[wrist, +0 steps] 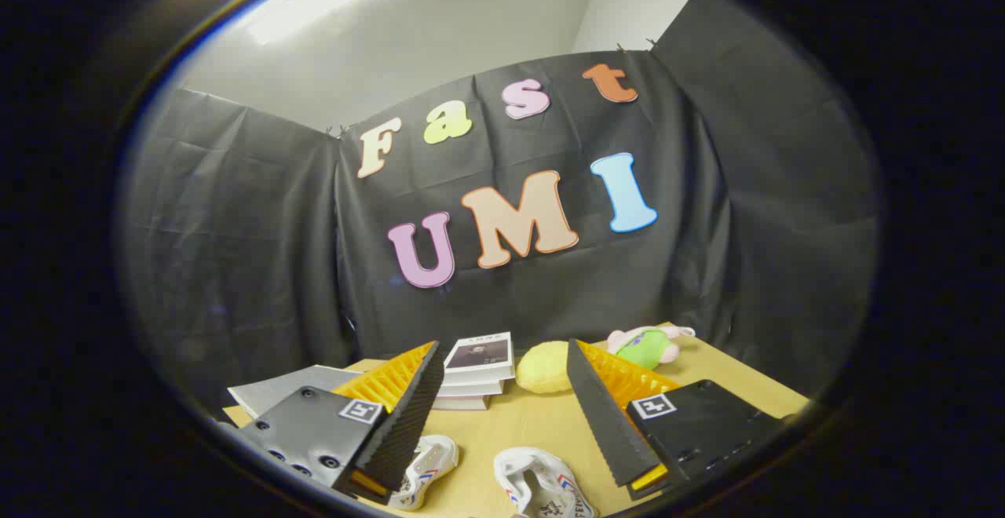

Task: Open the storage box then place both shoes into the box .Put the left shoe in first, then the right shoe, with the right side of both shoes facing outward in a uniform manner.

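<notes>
Two shoes [542, 490] on wooden table [534, 424], tool [502, 369] spread.

A light wooden table [542, 424] carries everything. At its near edge lie two white shoes with red and blue stripes: one shoe [424, 467] by the left finger, the other shoe [542, 486] between the fingers [408, 416], which stand spread wide apart above the table. Farther back a stack of books [475, 373] rests, with a yellow plush toy [546, 367] just right of it. At the far right lies a pink and green plush toy [648, 345]. A grey flat item [275, 392] sits far left.
</notes>
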`<act>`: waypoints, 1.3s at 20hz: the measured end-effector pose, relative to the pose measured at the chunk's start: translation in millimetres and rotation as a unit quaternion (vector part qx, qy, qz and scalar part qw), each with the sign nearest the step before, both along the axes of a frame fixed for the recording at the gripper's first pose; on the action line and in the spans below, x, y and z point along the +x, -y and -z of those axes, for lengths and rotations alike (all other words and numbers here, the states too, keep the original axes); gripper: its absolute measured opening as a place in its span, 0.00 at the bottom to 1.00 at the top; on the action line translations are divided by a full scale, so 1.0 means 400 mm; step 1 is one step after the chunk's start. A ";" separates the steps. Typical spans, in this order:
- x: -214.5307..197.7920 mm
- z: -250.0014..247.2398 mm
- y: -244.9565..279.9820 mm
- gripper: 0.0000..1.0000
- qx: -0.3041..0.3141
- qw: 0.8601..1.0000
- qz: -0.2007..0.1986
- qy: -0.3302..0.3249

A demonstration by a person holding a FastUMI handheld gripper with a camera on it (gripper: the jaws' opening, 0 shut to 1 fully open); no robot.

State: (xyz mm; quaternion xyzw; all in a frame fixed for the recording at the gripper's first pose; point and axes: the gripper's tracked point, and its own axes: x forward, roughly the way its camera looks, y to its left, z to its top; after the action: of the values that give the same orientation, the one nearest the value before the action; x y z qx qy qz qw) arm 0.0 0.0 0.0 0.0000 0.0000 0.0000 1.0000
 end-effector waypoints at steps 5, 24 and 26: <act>-0.001 0.003 -0.004 0.98 -0.002 1.000 0.000 -0.002; -0.010 0.047 -0.022 0.98 0.012 1.000 0.000 -0.015; -0.011 0.076 -0.046 0.98 0.030 0.999 -0.008 -0.028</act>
State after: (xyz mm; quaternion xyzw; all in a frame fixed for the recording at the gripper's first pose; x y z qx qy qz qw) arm -4.4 18.3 -30.4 0.0300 0.0276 0.0083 0.9991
